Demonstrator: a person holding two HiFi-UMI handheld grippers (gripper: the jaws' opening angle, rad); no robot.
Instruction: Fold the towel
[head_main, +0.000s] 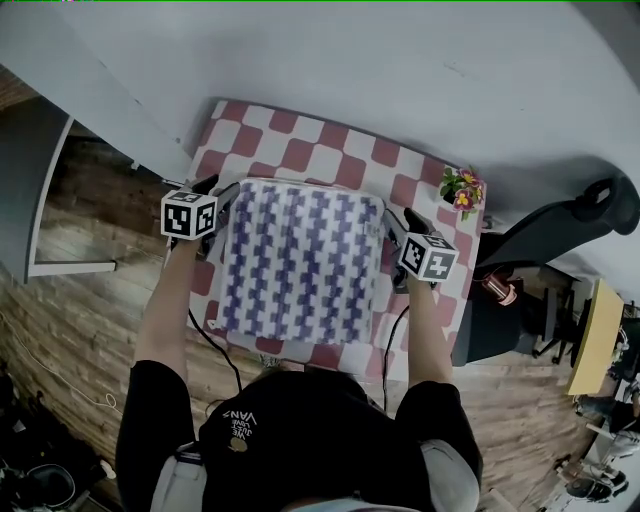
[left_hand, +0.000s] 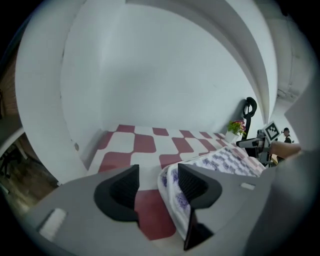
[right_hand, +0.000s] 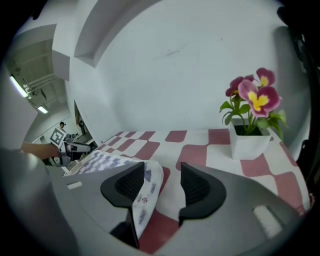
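Note:
A white towel with a blue-purple pattern (head_main: 300, 265) lies folded flat on the red-and-white checked table (head_main: 300, 150). My left gripper (head_main: 218, 195) sits at the towel's far left corner and my right gripper (head_main: 392, 228) at its far right corner. In the left gripper view the left gripper (left_hand: 157, 175) is open, and the doubled towel edge (left_hand: 172, 192) leans on the right jaw only. In the right gripper view the right gripper (right_hand: 162, 175) is open, and the towel corner (right_hand: 149, 187) hangs against the left jaw without being pinched.
A small white pot of pink and yellow flowers (head_main: 462, 190) (right_hand: 250, 125) stands at the table's far right corner, close to my right gripper. A white wall runs behind the table. A black chair (head_main: 560, 230) stands on the wooden floor to the right.

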